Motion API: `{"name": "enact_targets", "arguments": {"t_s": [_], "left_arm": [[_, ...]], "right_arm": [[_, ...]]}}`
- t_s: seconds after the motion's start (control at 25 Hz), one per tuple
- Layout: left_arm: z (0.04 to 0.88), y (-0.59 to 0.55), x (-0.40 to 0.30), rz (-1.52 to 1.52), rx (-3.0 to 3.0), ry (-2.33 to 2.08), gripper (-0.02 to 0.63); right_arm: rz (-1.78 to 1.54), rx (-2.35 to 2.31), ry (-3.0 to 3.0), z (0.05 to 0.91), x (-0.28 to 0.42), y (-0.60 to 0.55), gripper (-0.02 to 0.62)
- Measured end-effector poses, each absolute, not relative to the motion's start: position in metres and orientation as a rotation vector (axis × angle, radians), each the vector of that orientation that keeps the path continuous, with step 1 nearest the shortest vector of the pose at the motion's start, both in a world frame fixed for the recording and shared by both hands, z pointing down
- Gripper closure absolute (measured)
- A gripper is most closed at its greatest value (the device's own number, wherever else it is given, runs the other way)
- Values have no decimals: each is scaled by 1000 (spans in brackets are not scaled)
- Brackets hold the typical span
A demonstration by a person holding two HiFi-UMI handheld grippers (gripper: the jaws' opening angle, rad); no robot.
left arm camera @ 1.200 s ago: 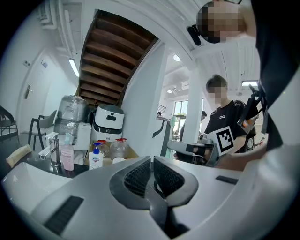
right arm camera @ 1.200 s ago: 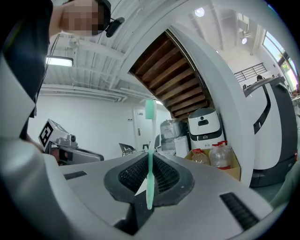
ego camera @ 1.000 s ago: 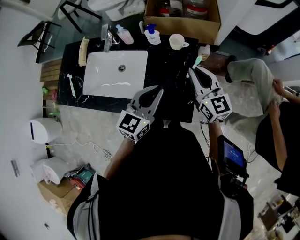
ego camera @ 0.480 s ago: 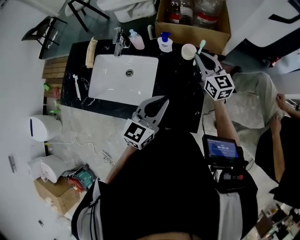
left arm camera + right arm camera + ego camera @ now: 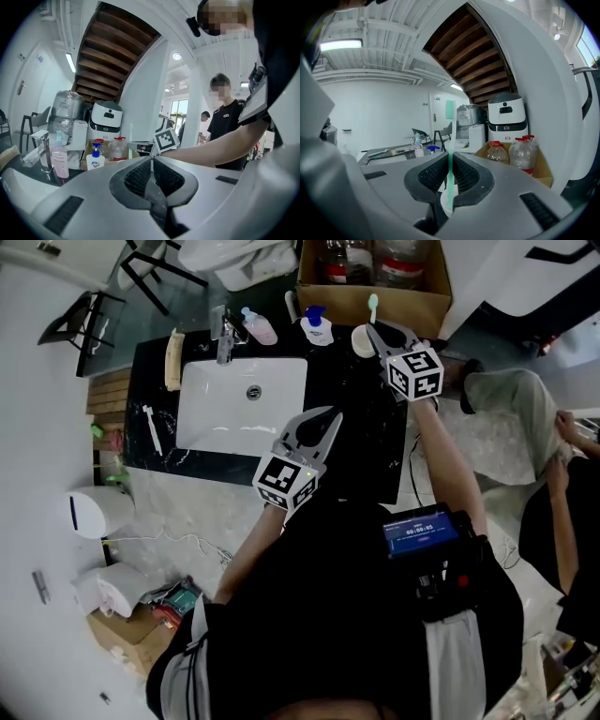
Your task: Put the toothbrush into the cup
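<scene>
My right gripper (image 5: 377, 332) is shut on a green toothbrush (image 5: 372, 304), which stands upright with its head up. It hangs right over the white cup (image 5: 359, 341) at the back of the black counter (image 5: 361, 427). In the right gripper view the toothbrush (image 5: 450, 150) runs up between the jaws of my right gripper (image 5: 450, 161), and the cup's white rim (image 5: 445, 203) shows just under them. My left gripper (image 5: 323, 423) hovers over the counter in front of the sink, shut with nothing in it (image 5: 151, 161).
A white sink (image 5: 242, 404) with a faucet (image 5: 223, 329) fills the counter's left half. A pink bottle (image 5: 258, 326) and a pump bottle (image 5: 317, 326) stand left of the cup. Behind is a cardboard box (image 5: 375, 292). A white toothbrush (image 5: 152, 427) lies at far left. A person (image 5: 525, 418) sits on the right.
My right gripper has carried the green toothbrush away from me to the back of the counter, over the cup. The left gripper has stayed about where it was.
</scene>
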State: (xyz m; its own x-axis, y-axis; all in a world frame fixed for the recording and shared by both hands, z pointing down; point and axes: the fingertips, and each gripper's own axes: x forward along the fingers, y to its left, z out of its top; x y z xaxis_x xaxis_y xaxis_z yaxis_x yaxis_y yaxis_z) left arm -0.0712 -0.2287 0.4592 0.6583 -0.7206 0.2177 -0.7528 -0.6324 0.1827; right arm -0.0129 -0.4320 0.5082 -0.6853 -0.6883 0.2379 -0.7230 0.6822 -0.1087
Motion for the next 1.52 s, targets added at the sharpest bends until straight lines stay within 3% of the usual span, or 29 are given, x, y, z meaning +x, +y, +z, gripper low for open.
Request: {"name": "enact_targets", "arguments": {"t_s": [0.36,1.52], "left_arm": [[493,-279,-51,205,2565,-1190,578],[507,-281,-42,253,2538,-1155,578]], "right_arm": [[338,1100,-2687,538,-20,-452,560],[288,1020,-2554,583,-31,-449,543]]}}
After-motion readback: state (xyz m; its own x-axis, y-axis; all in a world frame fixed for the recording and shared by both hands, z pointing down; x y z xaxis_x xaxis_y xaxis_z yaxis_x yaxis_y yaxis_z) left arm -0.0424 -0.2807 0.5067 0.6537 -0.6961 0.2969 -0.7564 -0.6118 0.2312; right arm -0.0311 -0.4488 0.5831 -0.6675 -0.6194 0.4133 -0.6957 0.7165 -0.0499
